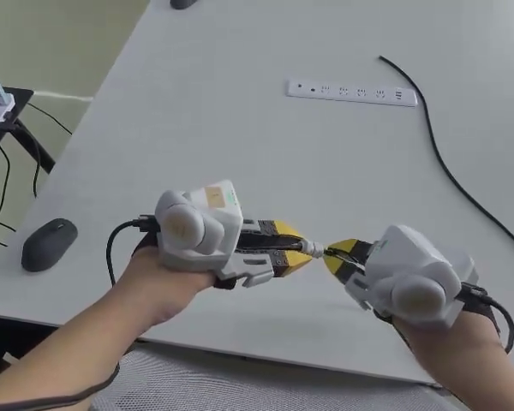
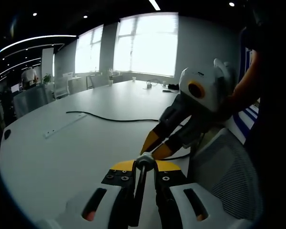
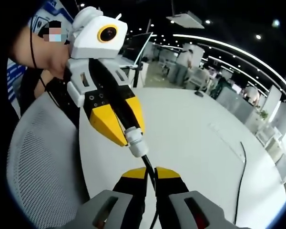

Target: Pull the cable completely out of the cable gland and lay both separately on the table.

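Observation:
Both grippers hover tip to tip above the table's near edge (image 1: 265, 342). A small white cable gland (image 1: 312, 249) sticks out of the yellow tips of my left gripper (image 1: 301, 248), which is shut on it. In the right gripper view the gland (image 3: 136, 141) points down from the left gripper (image 3: 128, 129) toward my right gripper (image 3: 150, 172). A thin black cable (image 3: 148, 166) leaves the gland and runs between the right jaws, which are shut on it. In the left gripper view the gland (image 2: 145, 162) sits at my left gripper's (image 2: 145, 168) tips, with the right gripper (image 2: 152, 145) just beyond.
A white power strip (image 1: 351, 92) lies far back on the table, and a long black cord (image 1: 445, 167) runs along the right side. A dark mouse (image 1: 49, 243) rests at the left edge. A mesh chair (image 1: 240, 381) is below the near edge.

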`<action>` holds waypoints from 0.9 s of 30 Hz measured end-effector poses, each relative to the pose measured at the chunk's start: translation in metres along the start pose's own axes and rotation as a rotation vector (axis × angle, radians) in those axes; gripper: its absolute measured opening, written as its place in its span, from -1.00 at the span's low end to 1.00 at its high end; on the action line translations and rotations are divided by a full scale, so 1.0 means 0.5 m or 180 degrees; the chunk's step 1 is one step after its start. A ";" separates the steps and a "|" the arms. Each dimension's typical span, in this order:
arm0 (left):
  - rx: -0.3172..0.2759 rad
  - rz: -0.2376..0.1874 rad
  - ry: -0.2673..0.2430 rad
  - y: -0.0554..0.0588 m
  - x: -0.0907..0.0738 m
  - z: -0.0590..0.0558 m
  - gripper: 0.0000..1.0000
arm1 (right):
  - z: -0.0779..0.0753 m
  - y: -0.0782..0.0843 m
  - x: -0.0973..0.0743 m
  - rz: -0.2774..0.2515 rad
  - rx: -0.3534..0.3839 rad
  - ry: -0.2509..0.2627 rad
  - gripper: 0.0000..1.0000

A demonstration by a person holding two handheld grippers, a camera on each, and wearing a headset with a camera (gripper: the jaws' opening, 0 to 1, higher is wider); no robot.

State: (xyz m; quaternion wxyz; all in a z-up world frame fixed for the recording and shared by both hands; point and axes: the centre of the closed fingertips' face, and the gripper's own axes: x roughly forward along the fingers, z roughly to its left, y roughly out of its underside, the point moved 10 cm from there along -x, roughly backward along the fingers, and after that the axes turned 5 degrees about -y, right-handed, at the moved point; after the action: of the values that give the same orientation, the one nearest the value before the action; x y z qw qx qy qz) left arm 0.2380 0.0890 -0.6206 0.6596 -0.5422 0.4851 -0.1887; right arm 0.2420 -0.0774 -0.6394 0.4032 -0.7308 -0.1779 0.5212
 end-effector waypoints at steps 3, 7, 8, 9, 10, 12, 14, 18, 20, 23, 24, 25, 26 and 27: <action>-0.0009 -0.0008 -0.0008 0.000 -0.002 0.002 -0.69 | -0.002 0.012 -0.001 0.0013 0.0178 0.0012 -1.00; -0.0007 -0.0017 -0.0007 0.001 -0.005 0.002 -0.69 | -0.002 0.027 -0.003 0.0037 0.0453 0.0011 -1.00; -0.0008 -0.0018 -0.0010 0.001 -0.005 0.002 -0.69 | -0.004 0.033 -0.003 0.0044 0.0515 0.0019 -1.00; -0.0015 -0.0019 -0.0009 0.002 -0.005 0.002 -0.69 | -0.004 0.036 -0.003 0.0046 0.0577 0.0021 -1.00; -0.0017 -0.0019 -0.0009 0.002 -0.005 0.001 -0.69 | -0.004 0.040 -0.004 0.0050 0.0668 0.0026 -1.00; -0.0012 -0.0022 -0.0008 0.002 -0.005 0.000 -0.69 | -0.006 0.044 -0.005 0.0044 0.0770 0.0027 -1.00; -0.0016 -0.0028 -0.0006 0.002 -0.004 0.000 -0.69 | -0.007 0.048 -0.005 0.0045 0.0864 0.0034 -1.00; -0.0017 -0.0039 -0.0018 0.001 -0.005 0.001 -0.69 | -0.009 0.055 -0.006 0.0055 0.1121 0.0050 -1.00; -0.0017 -0.0037 -0.0022 0.002 -0.006 0.002 -0.69 | -0.011 0.059 -0.006 0.0035 0.1167 0.0065 -1.00; -0.0032 -0.0051 -0.0029 0.002 -0.009 0.003 -0.69 | -0.009 0.068 -0.007 0.0103 0.1245 0.0080 -1.00; -0.0036 -0.0053 -0.0031 0.002 -0.009 0.003 -0.69 | -0.010 0.071 -0.008 0.0116 0.1279 0.0088 -1.00; -0.0038 -0.0054 -0.0033 0.002 -0.010 0.003 -0.69 | -0.009 0.075 -0.010 0.0125 0.1333 0.0095 -1.00; -0.0039 -0.0058 -0.0033 0.001 -0.010 0.002 -0.69 | -0.009 0.077 -0.012 0.0133 0.1361 0.0096 -1.00; -0.0040 -0.0059 -0.0031 0.001 -0.010 0.001 -0.69 | -0.010 0.080 -0.013 0.0143 0.1391 0.0099 -1.00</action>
State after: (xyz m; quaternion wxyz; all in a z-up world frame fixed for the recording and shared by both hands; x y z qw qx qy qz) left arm 0.2362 0.0934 -0.6190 0.6567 -0.5518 0.4780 -0.1891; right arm 0.2375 -0.1080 -0.6657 0.5431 -0.6378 -0.0381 0.5448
